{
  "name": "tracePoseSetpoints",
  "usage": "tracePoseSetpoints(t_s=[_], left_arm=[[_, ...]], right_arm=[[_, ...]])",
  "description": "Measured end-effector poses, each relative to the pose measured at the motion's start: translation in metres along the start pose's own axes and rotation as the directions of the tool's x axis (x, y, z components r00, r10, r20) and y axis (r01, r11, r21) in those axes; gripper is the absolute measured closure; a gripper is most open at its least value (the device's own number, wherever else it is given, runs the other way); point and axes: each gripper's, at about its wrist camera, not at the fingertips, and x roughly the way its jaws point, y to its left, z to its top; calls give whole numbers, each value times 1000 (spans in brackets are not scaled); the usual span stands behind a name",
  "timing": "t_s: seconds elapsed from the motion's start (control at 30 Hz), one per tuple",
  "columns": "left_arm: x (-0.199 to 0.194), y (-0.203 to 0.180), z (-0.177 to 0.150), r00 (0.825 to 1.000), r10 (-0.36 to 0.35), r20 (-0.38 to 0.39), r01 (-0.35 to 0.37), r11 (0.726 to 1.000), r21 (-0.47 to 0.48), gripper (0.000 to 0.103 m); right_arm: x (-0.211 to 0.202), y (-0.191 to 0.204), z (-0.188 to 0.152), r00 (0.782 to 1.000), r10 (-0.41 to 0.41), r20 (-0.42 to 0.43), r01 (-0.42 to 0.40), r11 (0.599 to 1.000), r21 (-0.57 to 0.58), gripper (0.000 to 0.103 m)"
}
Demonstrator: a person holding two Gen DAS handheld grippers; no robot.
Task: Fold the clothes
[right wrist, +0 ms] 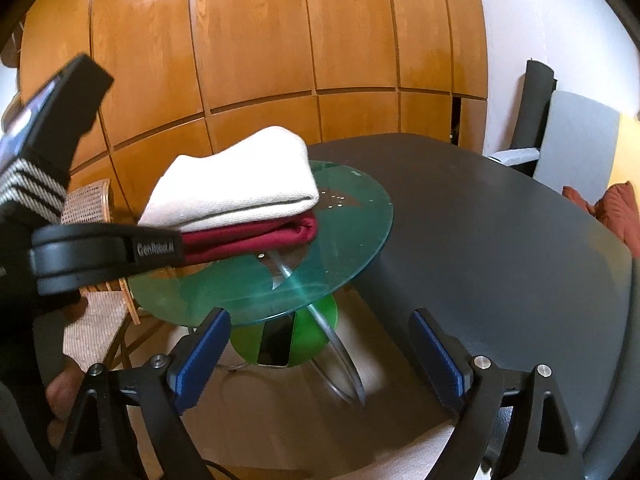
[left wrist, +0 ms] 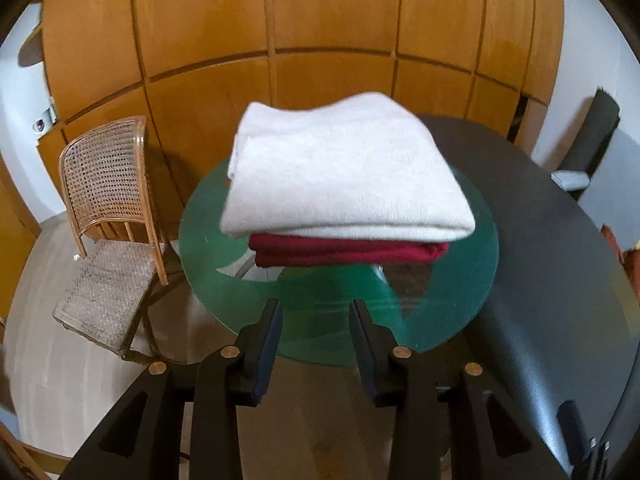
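Open right gripper [right wrist: 320, 356], folded white cloth [right wrist: 236, 184] atop maroon cloth [right wrist: 256, 236], green glass table [right wrist: 360, 216]

White cloth [left wrist: 344, 172] tops maroon cloth [left wrist: 348, 252] on green glass table [left wrist: 452, 300].

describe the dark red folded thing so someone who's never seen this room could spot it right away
Find the round green glass table in front of the wood-panelled wall. A two-piece stack of folded clothes sits on it. The dark red garment is the bottom layer, thinner and narrower than the white folded garment lying on top of it.
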Motion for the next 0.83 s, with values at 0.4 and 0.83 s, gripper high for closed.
tracePoseSetpoints(t_s=[0.4,0.83], left_arm=[[-4,-4,0,1000,-27,-12,27,1000,15,68],[-3,-7,-3,999,-39,-29,40,998,39,72]], right_arm=[[0,1,-4,1000,20,-22,-20,1000,-1,10],[3,1,-5,999,30,-40,-30,1000,3,9]])
